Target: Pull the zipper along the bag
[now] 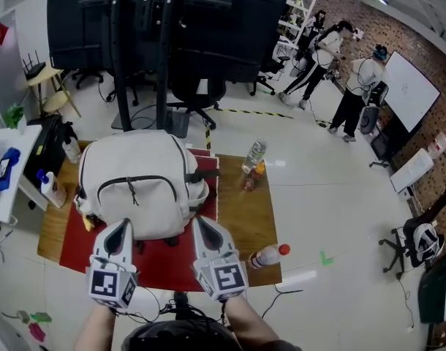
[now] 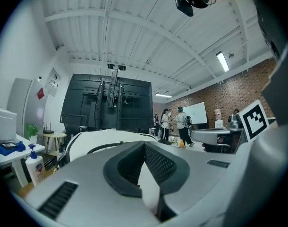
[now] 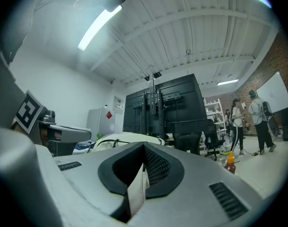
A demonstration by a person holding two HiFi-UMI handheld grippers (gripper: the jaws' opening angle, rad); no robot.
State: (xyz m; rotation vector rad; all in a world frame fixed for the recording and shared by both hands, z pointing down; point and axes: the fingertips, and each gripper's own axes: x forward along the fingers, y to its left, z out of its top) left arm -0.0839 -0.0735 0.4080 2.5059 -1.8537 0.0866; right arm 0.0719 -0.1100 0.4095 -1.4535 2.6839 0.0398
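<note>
A white backpack point(image 1: 139, 185) lies on a red mat point(image 1: 164, 258) on the wooden table point(image 1: 245, 210). A black zipper point(image 1: 146, 178) curves across its front pocket, and a pull point(image 1: 130, 191) hangs from it. My left gripper point(image 1: 121, 225) is at the bag's near edge on the left, jaws shut with nothing in them. Beside it, my right gripper point(image 1: 201, 224) is at the near right corner, also shut and empty. In the left gripper view the bag point(image 2: 101, 138) rises just beyond the left gripper point(image 2: 145, 148). In the right gripper view the bag point(image 3: 125, 138) lies past the right gripper point(image 3: 144, 150).
A clear bottle point(image 1: 254, 156) and an orange sauce bottle point(image 1: 256, 175) stand right of the bag. A red-capped bottle point(image 1: 267, 256) lies at the table's near right corner. Two dispenser bottles point(image 1: 51, 187) stand at the left. A black stand point(image 1: 139, 50) rises behind the table. People point(image 1: 333, 50) stand far right.
</note>
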